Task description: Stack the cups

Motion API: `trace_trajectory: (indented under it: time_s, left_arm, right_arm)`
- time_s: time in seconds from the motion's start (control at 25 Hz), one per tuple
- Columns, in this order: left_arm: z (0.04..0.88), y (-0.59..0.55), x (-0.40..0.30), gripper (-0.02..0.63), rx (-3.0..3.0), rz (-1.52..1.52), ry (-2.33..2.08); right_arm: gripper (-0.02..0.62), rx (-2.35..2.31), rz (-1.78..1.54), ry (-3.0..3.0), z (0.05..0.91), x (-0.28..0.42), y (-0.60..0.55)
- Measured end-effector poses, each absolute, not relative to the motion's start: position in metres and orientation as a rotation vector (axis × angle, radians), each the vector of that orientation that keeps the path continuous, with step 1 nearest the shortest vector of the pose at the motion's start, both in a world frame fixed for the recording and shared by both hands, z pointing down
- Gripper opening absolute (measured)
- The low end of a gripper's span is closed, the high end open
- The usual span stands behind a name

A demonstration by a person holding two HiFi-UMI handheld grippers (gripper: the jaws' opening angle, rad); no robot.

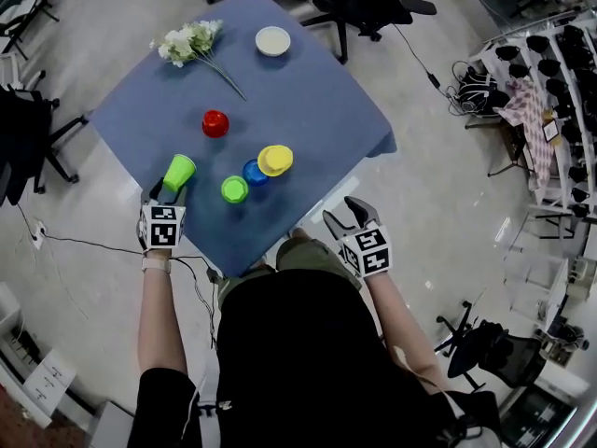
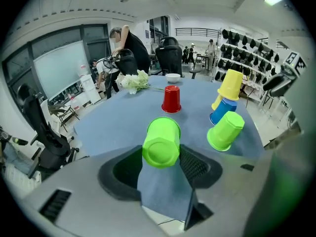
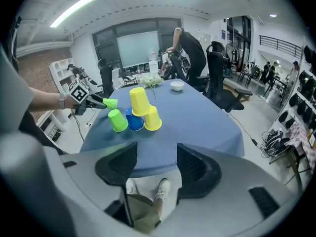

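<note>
My left gripper [image 1: 171, 194] is shut on a lime green cup [image 2: 161, 142], held tilted just above the near left corner of the blue table [image 1: 308, 91], its base toward the gripper camera. A second green cup [image 1: 234, 189] stands upside down beside a blue cup [image 1: 255, 172]. A yellow cup [image 1: 275, 160] leans on another yellow cup next to the blue one. Farther back stands a red cup [image 1: 215, 123], upside down and alone. My right gripper [image 1: 347, 215] hangs open and empty off the table's near edge, over the person's lap.
A white bowl [image 1: 272, 40] and a bunch of white flowers [image 1: 191, 40] lie at the far end of the table. Office chairs [image 1: 368, 3] stand beyond it. Racks of dark items [image 1: 560, 82] fill the right side, and cables run over the floor.
</note>
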State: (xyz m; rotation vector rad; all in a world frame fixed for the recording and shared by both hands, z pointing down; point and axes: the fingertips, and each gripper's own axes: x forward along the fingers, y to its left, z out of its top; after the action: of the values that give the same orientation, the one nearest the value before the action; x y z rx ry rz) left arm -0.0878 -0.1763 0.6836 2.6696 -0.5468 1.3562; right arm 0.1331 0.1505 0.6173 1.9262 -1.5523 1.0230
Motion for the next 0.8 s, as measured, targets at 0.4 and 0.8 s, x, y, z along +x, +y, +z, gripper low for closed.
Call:
trace_trajectory:
  time_s: [0.4, 0.8]
  left_arm:
    - [0.632, -0.112, -0.068, 0.240, 2.704, 1.333, -0.417]
    - [0.586, -0.061, -0.037, 0.239, 2.725, 1.477, -0.220]
  right_arm:
    - [0.264, 1.892, 0.998, -1.670, 0.619, 0.139, 0.139]
    - [0.264, 1.862, 0.974, -1.758, 0.618, 0.149, 0.131]
